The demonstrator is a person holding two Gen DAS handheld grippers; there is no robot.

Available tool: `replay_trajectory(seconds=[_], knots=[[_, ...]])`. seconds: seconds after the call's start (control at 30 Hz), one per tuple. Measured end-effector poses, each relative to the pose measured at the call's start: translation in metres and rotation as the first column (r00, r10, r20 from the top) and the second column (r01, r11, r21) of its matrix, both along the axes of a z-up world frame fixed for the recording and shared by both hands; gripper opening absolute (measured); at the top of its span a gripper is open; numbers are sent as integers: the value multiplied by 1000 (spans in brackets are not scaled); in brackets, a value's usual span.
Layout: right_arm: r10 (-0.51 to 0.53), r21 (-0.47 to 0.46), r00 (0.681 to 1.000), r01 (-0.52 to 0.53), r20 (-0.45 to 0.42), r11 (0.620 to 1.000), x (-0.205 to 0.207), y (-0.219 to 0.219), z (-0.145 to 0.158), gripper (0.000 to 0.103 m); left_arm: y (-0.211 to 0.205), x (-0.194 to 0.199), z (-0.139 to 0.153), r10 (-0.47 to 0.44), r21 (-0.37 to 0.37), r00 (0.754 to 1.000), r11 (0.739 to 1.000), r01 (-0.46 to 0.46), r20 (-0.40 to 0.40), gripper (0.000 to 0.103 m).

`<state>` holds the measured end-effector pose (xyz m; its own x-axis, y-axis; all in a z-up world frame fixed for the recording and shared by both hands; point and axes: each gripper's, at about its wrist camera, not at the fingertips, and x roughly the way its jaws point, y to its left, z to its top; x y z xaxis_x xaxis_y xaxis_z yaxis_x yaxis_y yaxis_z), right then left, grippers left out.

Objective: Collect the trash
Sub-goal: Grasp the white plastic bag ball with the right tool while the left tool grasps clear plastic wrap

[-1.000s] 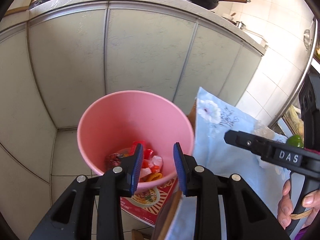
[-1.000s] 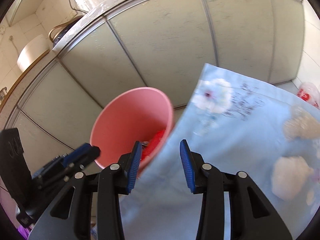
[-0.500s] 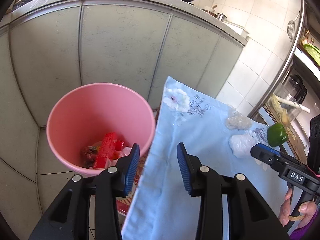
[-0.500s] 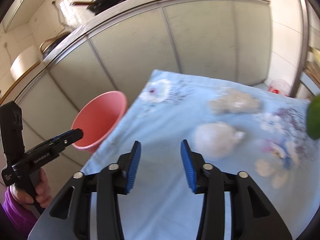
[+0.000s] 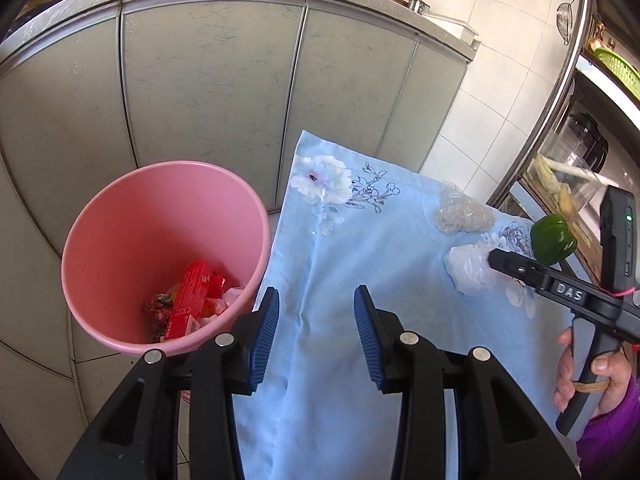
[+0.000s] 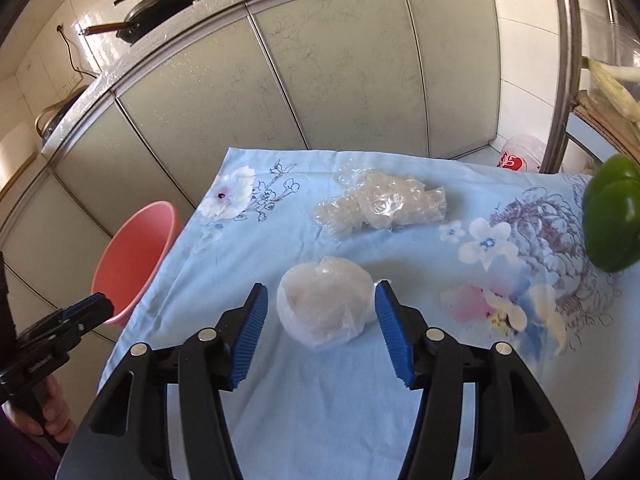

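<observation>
A white crumpled plastic wad [image 6: 324, 306] lies on the blue floral tablecloth [image 6: 304, 408]. My right gripper [image 6: 320, 318] is open with its fingers on either side of the wad, not closed on it. A clear crumpled plastic bag [image 6: 380, 206] lies farther back on the cloth. Both also show in the left wrist view: the wad [image 5: 470, 272] and the clear bag [image 5: 462, 214]. My left gripper [image 5: 316, 326] is open and empty above the cloth's left edge, beside the pink bin [image 5: 120, 216], which holds red wrappers [image 5: 188, 300].
A green bell pepper [image 6: 612, 220] sits at the table's right side. Grey cabinet doors [image 5: 208, 80] stand behind the bin and table. The bin [image 6: 132, 256] stands on the tiled floor left of the table. A metal rack [image 5: 560, 92] stands at right.
Both grippers swung right from the bin toward the table. My right gripper came down and forward so its open fingers now flank the white wad.
</observation>
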<state>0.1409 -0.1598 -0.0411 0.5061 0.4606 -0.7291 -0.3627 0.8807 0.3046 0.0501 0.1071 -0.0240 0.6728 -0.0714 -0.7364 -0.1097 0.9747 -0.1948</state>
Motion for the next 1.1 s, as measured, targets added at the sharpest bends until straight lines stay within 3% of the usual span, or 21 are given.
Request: replay_trajectory(seconds=[0.23, 0.3, 0.4, 0.73, 1.1], knots=[[4, -39, 1000, -4, -8, 999, 5, 11, -21, 56, -19, 23, 6, -44, 44, 999, 998, 44, 2, 38], [-1, -17, 1000, 1, 5, 1000, 2, 5, -20, 44, -27, 32, 9, -64, 51, 998, 997, 64, 9, 38], [-27, -1, 1000, 27, 16, 1000, -7, -10, -15, 40, -45, 48, 11, -113, 59, 993, 992, 112, 21, 38], [-121, -42, 991, 124, 64, 991, -56, -57, -7, 39, -115, 110, 0, -291, 14, 956, 957, 291, 37, 39], [-145, -110, 986, 154, 81, 982, -69, -64, -18, 39, -152, 167, -28, -362, 122, 931, 923, 364, -36, 39]])
